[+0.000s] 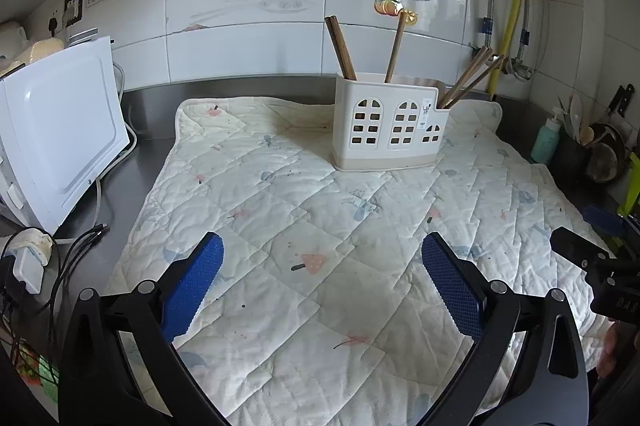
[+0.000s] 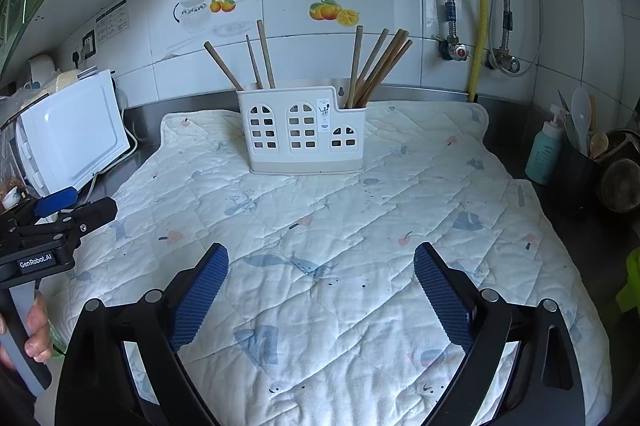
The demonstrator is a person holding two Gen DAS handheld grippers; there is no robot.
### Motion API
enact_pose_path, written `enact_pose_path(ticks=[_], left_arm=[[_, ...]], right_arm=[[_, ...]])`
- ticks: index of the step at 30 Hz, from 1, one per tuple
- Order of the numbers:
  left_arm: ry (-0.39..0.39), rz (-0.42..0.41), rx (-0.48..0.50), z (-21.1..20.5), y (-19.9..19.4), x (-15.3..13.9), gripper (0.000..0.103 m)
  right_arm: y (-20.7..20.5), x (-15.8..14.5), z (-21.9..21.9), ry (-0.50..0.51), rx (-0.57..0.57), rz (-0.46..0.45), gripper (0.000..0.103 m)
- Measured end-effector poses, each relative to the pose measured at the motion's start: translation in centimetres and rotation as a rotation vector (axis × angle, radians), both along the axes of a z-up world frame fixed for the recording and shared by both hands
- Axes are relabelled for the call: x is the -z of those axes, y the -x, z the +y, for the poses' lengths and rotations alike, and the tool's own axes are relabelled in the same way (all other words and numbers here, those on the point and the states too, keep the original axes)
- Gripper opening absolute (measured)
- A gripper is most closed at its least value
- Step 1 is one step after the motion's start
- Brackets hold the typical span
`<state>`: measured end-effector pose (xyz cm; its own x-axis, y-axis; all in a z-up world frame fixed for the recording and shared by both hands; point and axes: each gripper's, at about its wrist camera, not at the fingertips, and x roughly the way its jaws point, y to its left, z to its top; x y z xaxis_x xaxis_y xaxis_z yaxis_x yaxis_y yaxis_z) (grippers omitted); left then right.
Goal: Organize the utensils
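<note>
Your left gripper (image 1: 322,278) had its jaws spread wide and held nothing, hovering over the quilted mat (image 1: 280,194) well short of the white utensil holder (image 1: 388,124). Your right gripper (image 2: 320,290) was equally wide apart and empty, also short of the holder. The wooden chopsticks (image 2: 376,66) stood upright and leaning inside that holder, grouped at its two ends.

Both wrist views look forward from low over the quilted mat (image 1: 320,226); both share the utensil holder (image 2: 302,134).
</note>
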<state>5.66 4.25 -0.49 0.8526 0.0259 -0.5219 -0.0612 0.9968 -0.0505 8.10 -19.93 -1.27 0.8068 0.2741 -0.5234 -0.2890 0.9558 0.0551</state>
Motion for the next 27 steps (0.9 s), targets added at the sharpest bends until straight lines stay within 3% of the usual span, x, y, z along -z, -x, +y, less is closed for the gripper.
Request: enact_pose_path(ticks=[27], left_arm=[[-0.008,0.016,0.022,-0.25,-0.15,0.26,0.098]], right_arm=[[-0.15,-0.04,0.45,0.022,-0.004,-0.004,0.091]])
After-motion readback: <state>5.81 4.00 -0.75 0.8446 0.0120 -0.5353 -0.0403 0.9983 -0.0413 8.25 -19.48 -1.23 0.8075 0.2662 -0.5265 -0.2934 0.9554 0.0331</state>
